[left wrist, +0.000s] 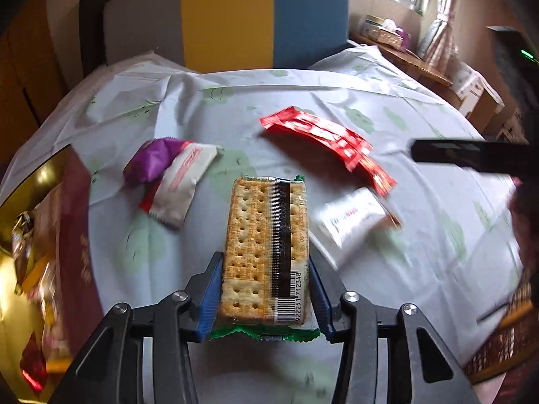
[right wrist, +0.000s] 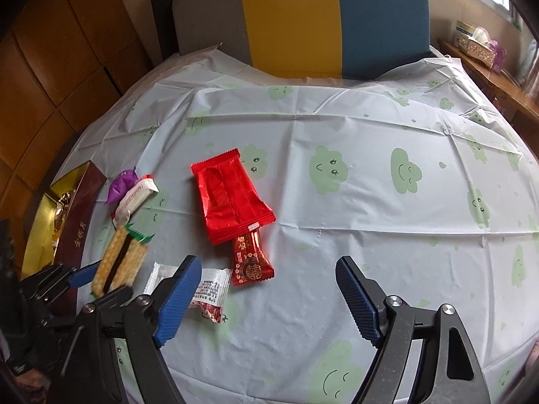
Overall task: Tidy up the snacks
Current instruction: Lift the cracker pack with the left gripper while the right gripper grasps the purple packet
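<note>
My left gripper [left wrist: 266, 289] is shut on a clear-wrapped cracker pack [left wrist: 266, 249] with green ends, held above the table; it also shows in the right wrist view [right wrist: 118, 259]. My right gripper [right wrist: 266, 282] is open and empty above the cloth. On the table lie a big red packet [right wrist: 230, 195], a small red candy pack [right wrist: 251, 259], a white packet [right wrist: 209, 286], and a purple pack [left wrist: 151, 160] beside a white-and-red pack [left wrist: 182, 185].
A dark red and gold box [left wrist: 43, 252] with several snacks inside stands at the table's left edge. A wicker basket [left wrist: 505, 336] is at the right. A grey, yellow and blue chair back [right wrist: 303, 17] stands behind the table.
</note>
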`<state>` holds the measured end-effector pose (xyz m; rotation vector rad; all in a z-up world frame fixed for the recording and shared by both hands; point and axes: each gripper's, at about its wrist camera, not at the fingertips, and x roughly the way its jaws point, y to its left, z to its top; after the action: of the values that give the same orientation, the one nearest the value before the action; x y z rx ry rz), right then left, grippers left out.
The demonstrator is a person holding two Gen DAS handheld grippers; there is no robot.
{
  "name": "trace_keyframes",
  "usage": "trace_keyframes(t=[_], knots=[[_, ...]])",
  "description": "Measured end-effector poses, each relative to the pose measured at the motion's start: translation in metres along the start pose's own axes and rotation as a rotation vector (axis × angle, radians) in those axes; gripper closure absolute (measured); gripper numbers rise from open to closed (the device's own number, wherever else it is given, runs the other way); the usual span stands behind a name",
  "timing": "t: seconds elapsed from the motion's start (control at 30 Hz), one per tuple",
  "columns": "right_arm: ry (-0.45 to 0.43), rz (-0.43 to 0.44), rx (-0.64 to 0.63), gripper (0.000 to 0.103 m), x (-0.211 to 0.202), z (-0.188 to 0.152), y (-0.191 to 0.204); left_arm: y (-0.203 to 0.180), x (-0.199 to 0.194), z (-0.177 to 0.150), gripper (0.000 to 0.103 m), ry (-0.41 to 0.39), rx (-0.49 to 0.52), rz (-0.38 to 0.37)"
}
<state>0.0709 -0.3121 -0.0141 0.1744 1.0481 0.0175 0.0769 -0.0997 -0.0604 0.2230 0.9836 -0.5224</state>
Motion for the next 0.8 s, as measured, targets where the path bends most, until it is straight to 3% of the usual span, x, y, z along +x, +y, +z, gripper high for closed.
trace_keyframes(t=[0.2, 0.37, 0.6, 0.8], knots=[[0.022, 0.055, -0.041, 0.021, 0.008, -0.006, 0.015, -0.002, -0.022, -0.043, 0.055, 0.005, 0.037, -0.016], [0.042, 0.132, -0.112, 0.021, 0.015, -0.004, 0.05, -0.001, -0.02, -0.068, 0.055, 0.018, 0.049, -0.027], [0.043, 0.234, -0.298, 0.021, 0.032, 0.032, 0.127, -0.001, -0.023, -0.075, 0.055, -0.027, 0.045, -0.042], [0.086, 0.23, -0.446, 0.021, 0.072, 0.068, 0.185, 0.003, -0.026, -0.077, 0.055, -0.043, 0.025, -0.067]])
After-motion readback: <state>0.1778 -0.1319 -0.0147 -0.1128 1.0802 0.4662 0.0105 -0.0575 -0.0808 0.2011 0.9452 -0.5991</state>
